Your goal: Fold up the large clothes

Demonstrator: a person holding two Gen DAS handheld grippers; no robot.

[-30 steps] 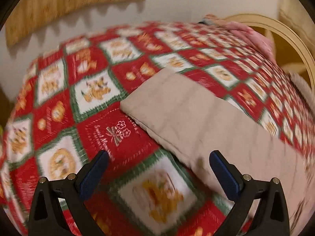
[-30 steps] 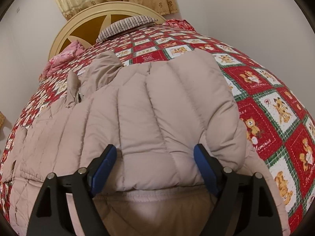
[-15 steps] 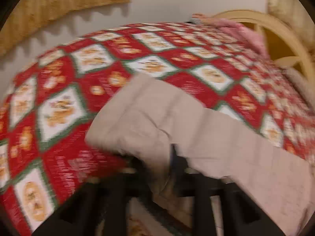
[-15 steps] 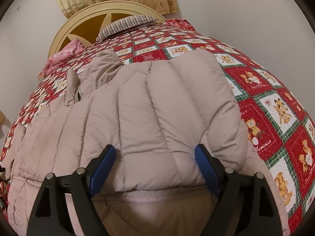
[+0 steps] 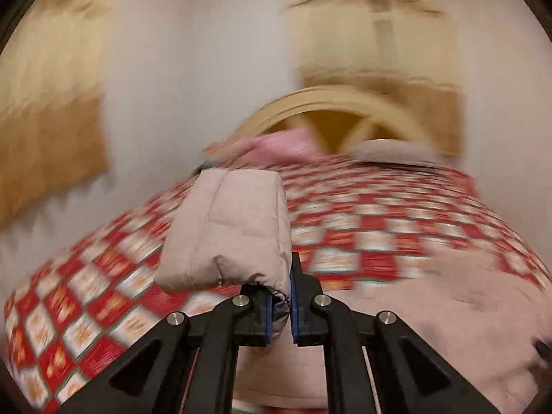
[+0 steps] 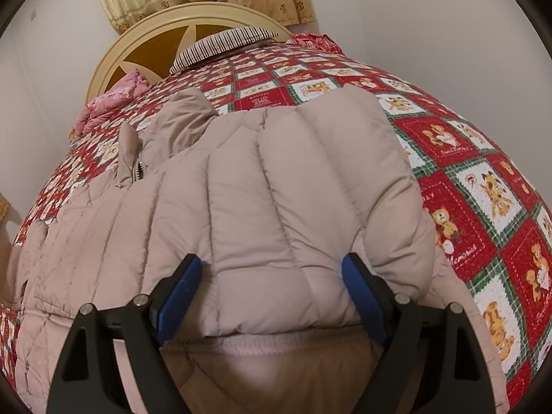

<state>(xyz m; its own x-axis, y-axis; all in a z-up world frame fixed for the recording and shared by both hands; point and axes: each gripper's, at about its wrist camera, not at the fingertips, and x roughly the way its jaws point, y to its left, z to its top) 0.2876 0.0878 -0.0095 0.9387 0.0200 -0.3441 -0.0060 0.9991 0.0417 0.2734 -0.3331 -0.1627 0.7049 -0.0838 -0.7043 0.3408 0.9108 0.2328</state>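
A beige quilted puffer jacket [image 6: 262, 186] lies spread on the bed, one sleeve folded over its body. My left gripper [image 5: 278, 305] is shut on the cuff end of the other sleeve [image 5: 227, 231] and holds it lifted above the bed. That view is motion-blurred. My right gripper [image 6: 272, 283] is open, its blue pads on either side of the folded sleeve end near the jacket's hem, low over the fabric.
The bed has a red, white and green bear-print quilt [image 6: 483, 186]. A round cream headboard [image 6: 151, 34], a striped pillow [image 6: 224, 43] and a pink blanket [image 6: 114, 100] are at the far end. Walls close both sides.
My left gripper closed on the sleeve cuff and lifted it up off the quilt, swinging toward the headboard. The right gripper stayed put and open.
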